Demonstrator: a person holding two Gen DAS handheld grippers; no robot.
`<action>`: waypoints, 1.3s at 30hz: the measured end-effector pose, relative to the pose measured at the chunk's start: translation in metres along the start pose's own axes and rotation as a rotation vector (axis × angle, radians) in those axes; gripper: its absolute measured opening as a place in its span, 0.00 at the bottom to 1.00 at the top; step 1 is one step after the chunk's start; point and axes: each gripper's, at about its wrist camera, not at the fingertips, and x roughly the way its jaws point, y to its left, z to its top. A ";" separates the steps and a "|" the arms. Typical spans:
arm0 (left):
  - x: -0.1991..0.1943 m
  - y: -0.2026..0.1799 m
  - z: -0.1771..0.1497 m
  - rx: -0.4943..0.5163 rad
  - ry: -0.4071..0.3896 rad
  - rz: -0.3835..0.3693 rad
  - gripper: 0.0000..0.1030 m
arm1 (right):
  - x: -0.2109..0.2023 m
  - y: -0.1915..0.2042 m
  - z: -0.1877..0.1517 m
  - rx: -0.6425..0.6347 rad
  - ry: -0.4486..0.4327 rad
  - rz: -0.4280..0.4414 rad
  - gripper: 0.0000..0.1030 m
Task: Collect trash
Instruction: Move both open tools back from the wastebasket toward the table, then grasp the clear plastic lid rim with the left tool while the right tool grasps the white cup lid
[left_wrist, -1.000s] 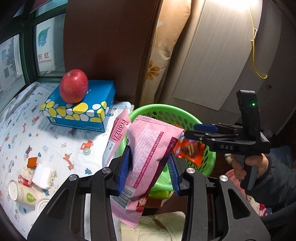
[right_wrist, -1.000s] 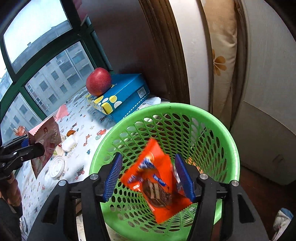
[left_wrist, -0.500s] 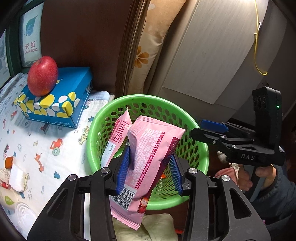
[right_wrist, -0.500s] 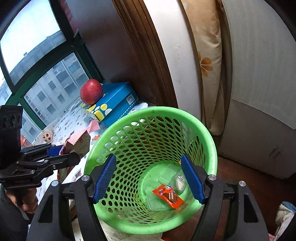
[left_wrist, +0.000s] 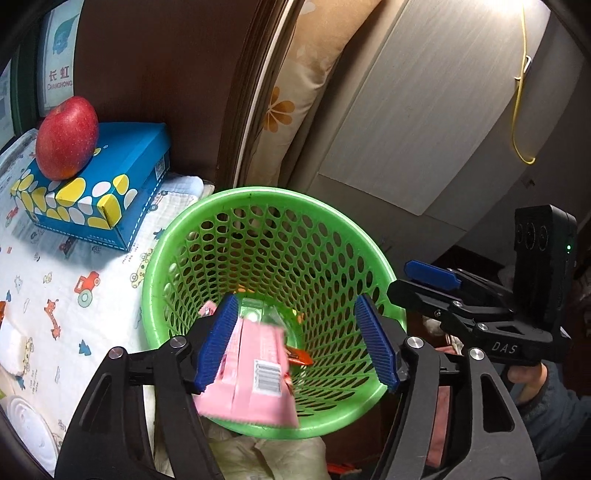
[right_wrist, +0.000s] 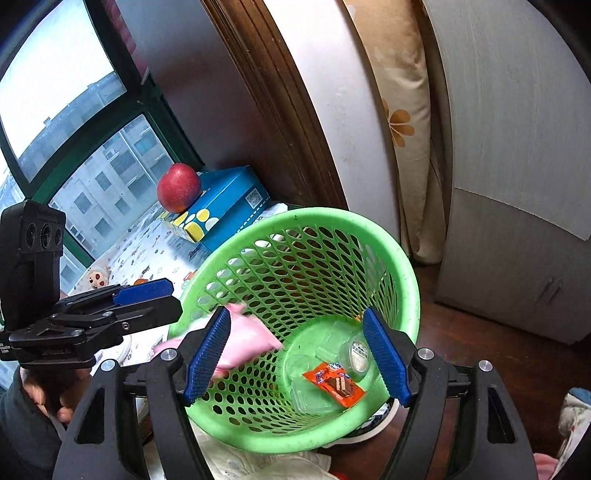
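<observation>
Pink wrapper (left_wrist: 251, 369) slipping from the left gripper (left_wrist: 295, 343), long axis along the fingers, far end tipped down into the green basket (left_wrist: 258, 199); jaws opening, wrapper against the left pad, clear of the right one, so released; motion-blurred in the right view. Orange wrapper (right_wrist: 334, 384) lies flat on the basket floor beside clear tubs (right_wrist: 354, 354); right gripper (right_wrist: 295, 358) over the rim, jaws parted, empty. Likely next pick lies left, on the printed cloth (left_wrist: 55, 277); left hand nearer.

"CHANGHONG" on window sign (left_wrist: 60, 85), "DAS" on right tongs (left_wrist: 504, 348)
</observation>
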 end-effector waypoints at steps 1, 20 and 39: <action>-0.002 0.002 0.000 -0.010 -0.009 -0.006 0.68 | 0.000 0.000 0.000 0.002 0.000 0.001 0.69; -0.084 0.051 -0.042 -0.134 -0.113 0.205 0.72 | 0.001 0.056 -0.008 -0.075 0.013 0.087 0.73; -0.204 0.205 -0.169 -0.498 -0.171 0.578 0.70 | 0.044 0.164 -0.032 -0.236 0.119 0.227 0.74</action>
